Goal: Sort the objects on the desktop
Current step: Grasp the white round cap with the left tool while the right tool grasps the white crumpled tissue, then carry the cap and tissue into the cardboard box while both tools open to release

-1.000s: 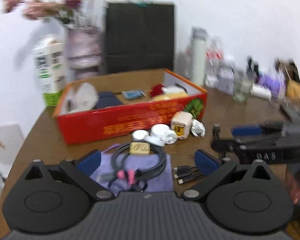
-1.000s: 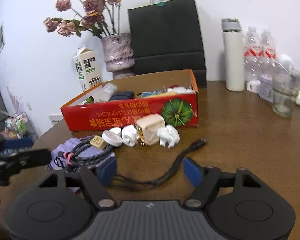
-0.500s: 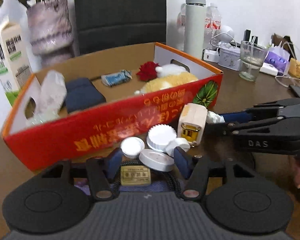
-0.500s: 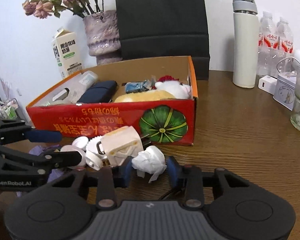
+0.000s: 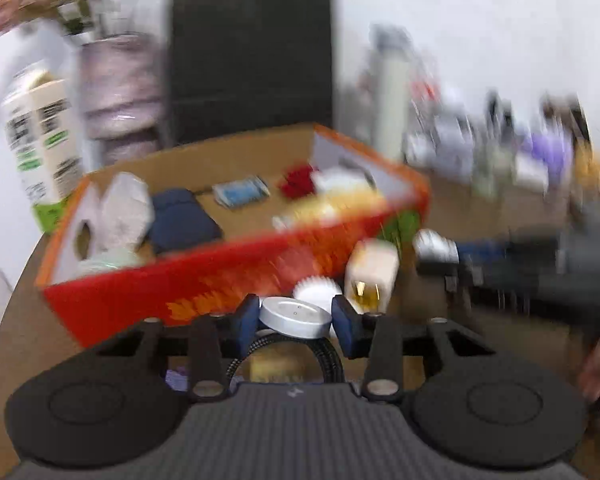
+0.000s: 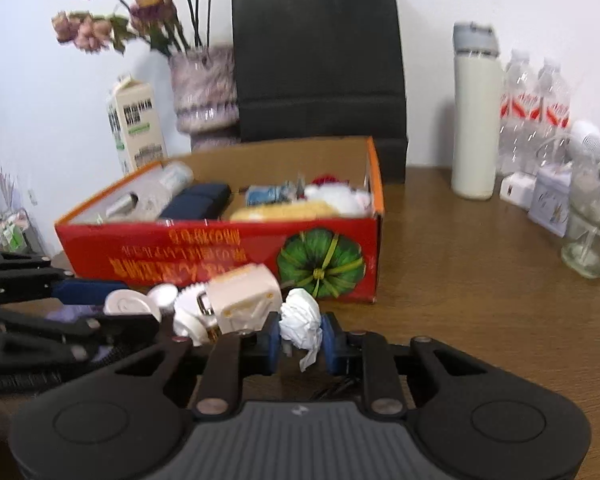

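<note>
Left wrist view, blurred: left gripper point(image 5: 295, 322) clamped on a white round lid point(image 5: 295, 317), its edges against both blue pads. Red box point(image 5: 204, 280) open at 11 o'clock; cream charger block point(image 5: 371, 276) at 1 o'clock; coiled black cable point(image 5: 328, 356) beneath the pads.

Right wrist view, sharp: right gripper point(image 6: 301, 338) closed on a crumpled white tissue point(image 6: 300, 322), box front point(image 6: 220, 246) at 12 o'clock.

Judged step: both pickups made, carry comes next. That calls for lifting each load over the near wall and letting go inside.

Only the right view shows the left tool side-on at 9 o'clock and the bottles point(image 6: 534, 112); only the left shows the cable
</note>
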A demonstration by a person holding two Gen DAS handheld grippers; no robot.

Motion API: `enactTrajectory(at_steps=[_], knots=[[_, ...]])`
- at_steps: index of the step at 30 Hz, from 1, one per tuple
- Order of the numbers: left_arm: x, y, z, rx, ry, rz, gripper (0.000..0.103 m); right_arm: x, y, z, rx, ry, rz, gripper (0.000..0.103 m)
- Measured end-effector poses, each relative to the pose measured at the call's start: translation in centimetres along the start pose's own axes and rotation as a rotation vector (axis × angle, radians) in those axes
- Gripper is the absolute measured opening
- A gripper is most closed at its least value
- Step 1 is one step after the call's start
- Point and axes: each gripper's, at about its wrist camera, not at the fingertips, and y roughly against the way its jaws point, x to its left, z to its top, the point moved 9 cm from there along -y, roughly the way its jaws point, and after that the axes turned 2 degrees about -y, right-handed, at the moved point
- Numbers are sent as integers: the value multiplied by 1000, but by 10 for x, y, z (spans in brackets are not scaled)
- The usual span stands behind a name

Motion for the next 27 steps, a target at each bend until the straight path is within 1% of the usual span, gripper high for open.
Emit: enactTrajectory(at_steps=[3, 4, 6, 7, 8, 10, 11, 13, 15, 17, 20, 22, 24, 25, 27], knots=[[24, 30, 22, -102, 134, -41, 40, 5, 12, 9, -66, 7, 22, 20], [27, 37, 25, -132, 169, -63, 40, 7, 15, 11, -84, 5, 35, 20], [27, 52, 31, -200, 219, -133, 41, 12, 18, 14, -105, 7, 67, 20], [23, 58, 36, -212, 212, -139, 41, 15, 20, 15, -113, 9, 84, 20], [17, 66, 40, -231, 183, -126, 41, 19, 22, 15, -117, 5, 119, 20], [4, 83, 47, -292, 111, -89, 41, 32, 31, 18, -136, -9, 244, 20], [-1, 88, 49, -310, 87, -73, 41, 39, 37, 20, -152, 3, 274, 20], [-2, 92, 52, -318, 76, -50, 41, 50, 43, 21, -171, 52, 254, 20], [3, 89, 56, -301, 74, -33, 41, 57, 48, 23, -188, 77, 245, 20], [14, 82, 64, -267, 58, 28, 41, 58, 50, 31, -197, 94, 237, 20], [31, 59, 87, -193, 40, 74, 41, 53, 42, 58, -192, 132, 185, 20], [40, 33, 101, -139, 35, 83, 41, 45, 27, 83, -157, 101, 166, 21], [47, -3, 111, -68, 42, 99, 41, 37, 3, 103, -98, 29, 187, 21], [50, -19, 114, -42, 35, 121, 41, 32, -13, 114, -72, -17, 189, 21], [56, -58, 115, 40, 33, 167, 41, 24, -47, 129, 15, -100, 184, 21]])
